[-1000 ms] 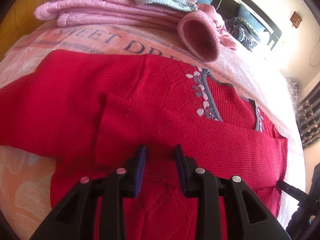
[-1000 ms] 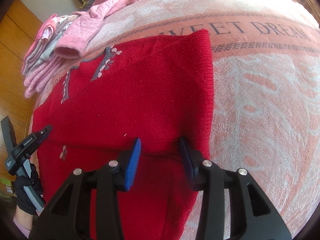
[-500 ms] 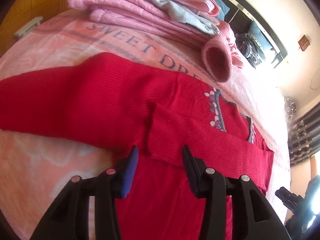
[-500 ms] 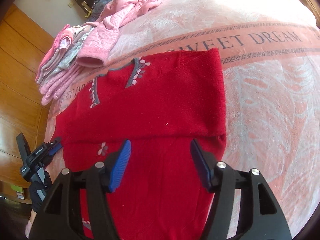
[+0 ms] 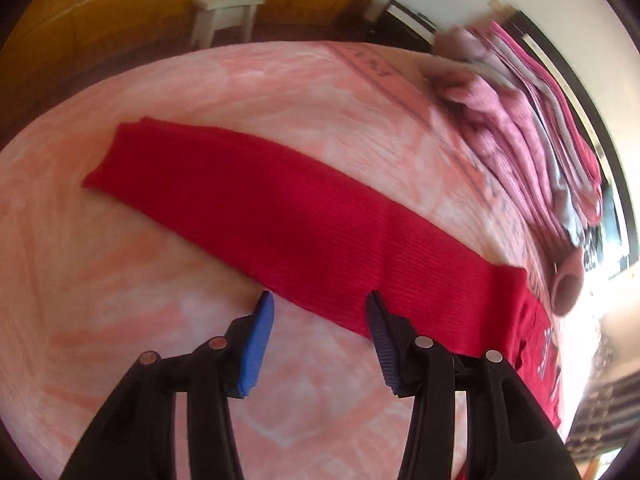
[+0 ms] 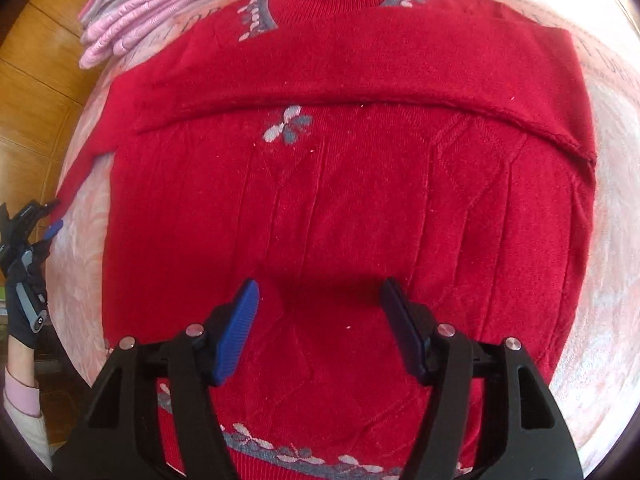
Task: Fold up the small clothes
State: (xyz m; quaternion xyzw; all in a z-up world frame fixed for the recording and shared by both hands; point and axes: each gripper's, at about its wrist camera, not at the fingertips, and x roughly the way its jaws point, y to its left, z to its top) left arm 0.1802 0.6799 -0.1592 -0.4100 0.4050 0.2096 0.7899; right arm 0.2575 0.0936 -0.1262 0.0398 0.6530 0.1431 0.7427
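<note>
A red sweater [image 6: 344, 200] lies flat on the pink bedspread [image 5: 120, 260], front up, grey-and-white flower trim at the neck and along the hem. One sleeve is folded across the chest, its edge running from side to side just above a small flower motif [image 6: 287, 125]. The other sleeve [image 5: 256, 208] stretches straight out over the bedspread, cuff at the far end. The left gripper [image 5: 318, 312] hovers at the near edge of that outstretched sleeve with its jaws spread wide — nothing between them. Its tips show at the left edge of the right wrist view too, held by a gloved hand [image 6: 22, 300]. The right gripper [image 6: 316, 300] hangs over the sweater's lower body, likewise parted and empty. A stack of folded pink clothes [image 5: 532, 152] sits on the bedspread beyond the sweater's neck, and a white stool [image 5: 224, 12] stands on the floor past the bed.
</note>
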